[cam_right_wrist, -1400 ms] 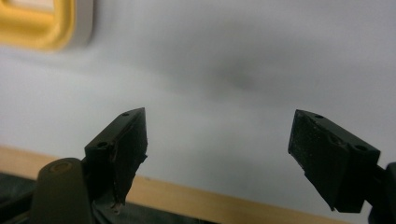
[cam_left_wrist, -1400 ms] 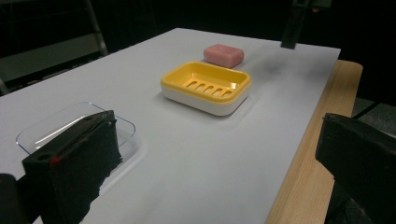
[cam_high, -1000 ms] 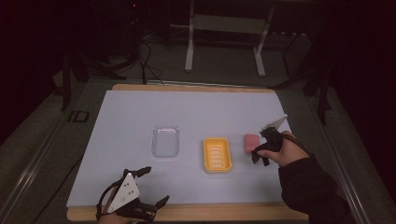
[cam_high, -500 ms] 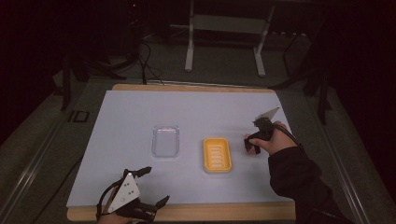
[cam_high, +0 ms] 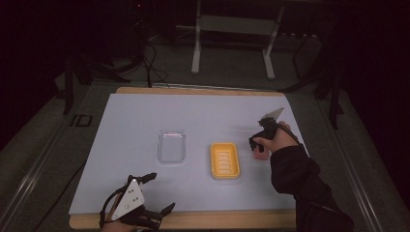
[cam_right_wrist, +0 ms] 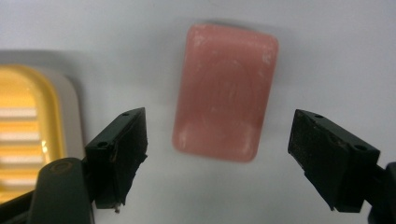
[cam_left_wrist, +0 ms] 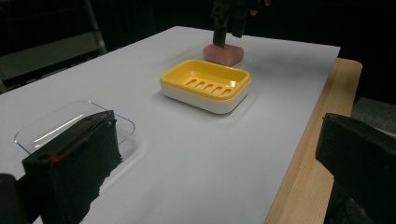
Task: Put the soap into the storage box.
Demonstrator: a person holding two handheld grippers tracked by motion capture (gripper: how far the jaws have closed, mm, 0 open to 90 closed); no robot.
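A pink soap bar (cam_right_wrist: 224, 109) lies flat on the white mat, just right of a yellow soap dish (cam_high: 225, 160). My right gripper (cam_right_wrist: 219, 135) hovers over the bar and points down at it. Its jaws stand open on either side of the bar, and the pads do not touch it. In the high view the right gripper (cam_high: 257, 141) covers most of the soap bar (cam_high: 261, 155). My left gripper (cam_high: 159, 193) rests open at the table's near edge with nothing between its jaws. The left gripper view shows the yellow dish (cam_left_wrist: 205, 84) and the soap bar (cam_left_wrist: 224, 55) behind it.
A clear plastic tray (cam_high: 171, 145) sits left of the yellow dish. The white mat (cam_high: 145, 111) covers a wooden table whose edge (cam_left_wrist: 308, 140) shows at the near side. A metal stand (cam_high: 232, 43) is on the floor beyond the table.
My right hand has moved left and down, from beside the pink soap bar to right over it. The left gripper has stayed in place.
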